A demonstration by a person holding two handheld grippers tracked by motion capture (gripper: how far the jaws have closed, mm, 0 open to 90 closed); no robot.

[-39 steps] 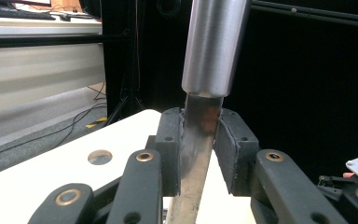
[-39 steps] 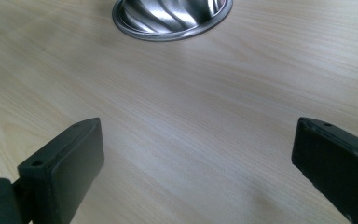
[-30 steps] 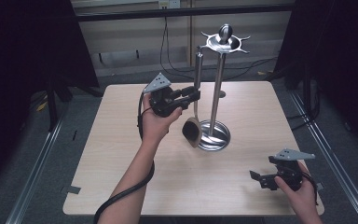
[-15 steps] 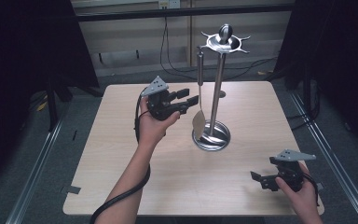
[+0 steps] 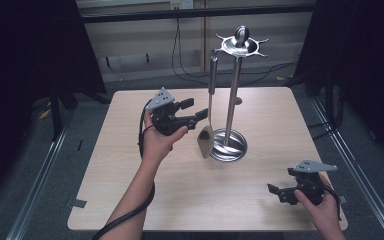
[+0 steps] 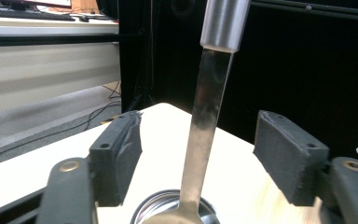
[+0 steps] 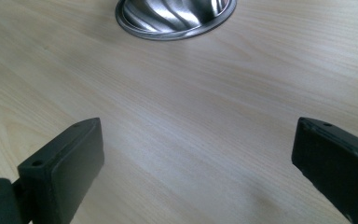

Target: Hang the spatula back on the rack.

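Observation:
A steel utensil stand (image 5: pixel 232 100) rises from a round base (image 5: pixel 235 150) at the table's middle. From its top crown (image 5: pixel 240 45) hangs a long steel utensil (image 5: pixel 210 95), whose broad end (image 5: pixel 206 142) is just above the base's left rim. My left gripper (image 5: pixel 196 110) is open, held in the air just left of the utensil's handle. In the left gripper view the handle (image 6: pixel 205 121) stands between the spread jaws of my left gripper (image 6: pixel 200 158), touching neither. My right gripper (image 5: pixel 276 194) is open and low at the table's front right, with nothing between its pads (image 7: pixel 60 168).
The light wooden table (image 5: pixel 130 190) has bare room at its front and left. The stand's ribbed base (image 7: pixel 177 16) lies ahead of the right gripper. Dark curtains and cables surround the table, and a metal rail (image 5: pixel 40 175) runs along the floor at left.
My left gripper has opened and drawn back a little to the left, off the utensil's handle. The utensil now hangs free and straighter. The right gripper has stayed put.

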